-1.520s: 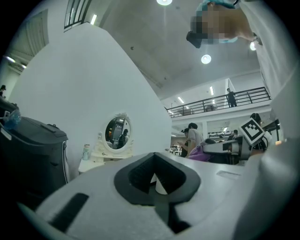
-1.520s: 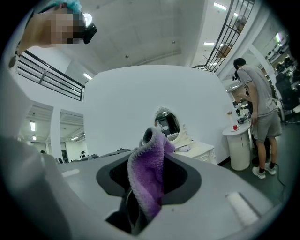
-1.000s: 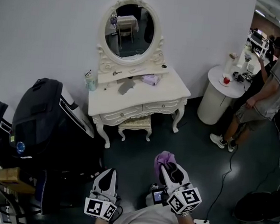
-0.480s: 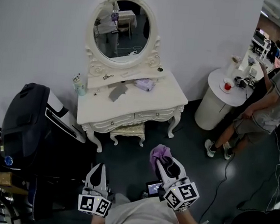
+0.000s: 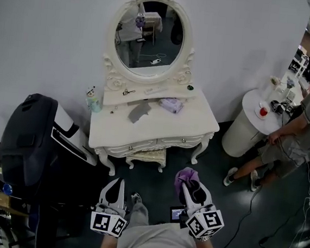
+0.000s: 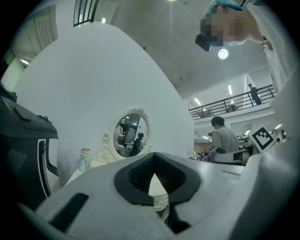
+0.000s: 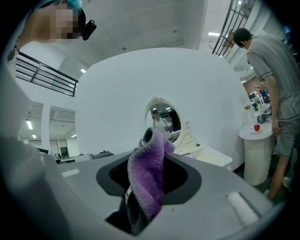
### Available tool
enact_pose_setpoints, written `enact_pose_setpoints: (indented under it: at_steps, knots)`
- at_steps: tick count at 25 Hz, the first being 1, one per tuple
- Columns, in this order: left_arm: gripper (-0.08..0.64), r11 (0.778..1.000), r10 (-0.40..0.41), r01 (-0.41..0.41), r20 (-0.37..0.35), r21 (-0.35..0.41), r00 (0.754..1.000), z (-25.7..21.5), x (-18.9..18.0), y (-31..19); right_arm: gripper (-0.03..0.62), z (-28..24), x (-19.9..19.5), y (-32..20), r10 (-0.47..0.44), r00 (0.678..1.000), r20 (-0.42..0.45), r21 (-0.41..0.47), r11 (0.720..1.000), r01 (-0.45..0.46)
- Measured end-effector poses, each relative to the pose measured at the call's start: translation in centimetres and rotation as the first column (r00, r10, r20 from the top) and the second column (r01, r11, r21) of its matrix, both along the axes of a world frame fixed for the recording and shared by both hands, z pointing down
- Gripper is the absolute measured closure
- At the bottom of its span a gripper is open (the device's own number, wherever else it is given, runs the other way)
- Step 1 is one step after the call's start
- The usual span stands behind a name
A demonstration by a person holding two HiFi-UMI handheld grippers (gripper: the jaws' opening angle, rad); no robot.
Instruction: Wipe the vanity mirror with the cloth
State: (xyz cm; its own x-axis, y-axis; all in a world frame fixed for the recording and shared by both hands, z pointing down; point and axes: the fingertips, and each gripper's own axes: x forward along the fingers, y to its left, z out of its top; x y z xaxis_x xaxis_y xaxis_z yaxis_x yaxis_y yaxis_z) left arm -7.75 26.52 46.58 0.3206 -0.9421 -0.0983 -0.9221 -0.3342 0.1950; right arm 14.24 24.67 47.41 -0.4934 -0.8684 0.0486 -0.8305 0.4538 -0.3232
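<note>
Well apart from the mirror [image 5: 150,36], right tongs [image 5: 187,185] clamp purple cloth [image 7: 149,180].

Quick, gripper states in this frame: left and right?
Left gripper: shut, nothing between the jaws.
Right gripper: shut on the purple cloth.

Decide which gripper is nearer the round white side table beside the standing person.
Right. The right gripper, shut on the purple cloth, is down-left of the side table; the left gripper lies farther left again.
</note>
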Motion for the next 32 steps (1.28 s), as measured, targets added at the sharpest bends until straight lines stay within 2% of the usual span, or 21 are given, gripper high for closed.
enact_pose_setpoints:
  at_steps: [4,8,13,18,25,29,32]
  knots:
    - [0.557,1.000,0.006,-0.006,-0.008,0.027,1.000,-1.4,-1.9,-6.1,0.443,-0.9,-2.3,-5.0,0.010,1.000,-0.004,0.006,1.000,-0.010]
    - [0.557,0.997,0.047,-0.046,-0.011,0.068,0.999,-2.9,-3.5,-11.9,0.443,-2.4,-5.1,-11.1,0.008,1.000,-0.022,0.045,0.999,-0.007]
    - [0.557,0.994,0.093,-0.094,0.010,0.057,0.996,-3.1,-5.9,-17.4,0.443,-4.0,-8.2,-17.1,0.034,0.999,0.011,0.079,0.996,-0.035]
    - [0.557,0.993,0.114,-0.115,0.016,0.035,0.993,-2.6,-8.2,-21.8,0.443,-2.2,-10.6,-20.5,0.043,0.999,0.023,0.035,0.998,-0.044]
    - [0.557,0.995,0.097,-0.097,0.000,-0.009,0.995,-1.3,-8.7,-27.3,0.443,0.2,-10.0,-25.7,0.066,0.997,0.029,-0.031,0.997,-0.065]
    - [0.557,0.998,0.059,-0.060,-0.014,-0.016,0.998,-1.9,-7.8,-31.9,0.445,0.5,-8.4,-31.1,0.060,0.998,0.022,-0.043,0.997,-0.059]
    - [0.557,1.000,0.011,-0.012,-0.004,-0.025,1.000,-2.5,-7.3,-34.9,0.445,0.4,-7.7,-35.7,0.023,0.999,0.023,-0.048,0.999,-0.022]
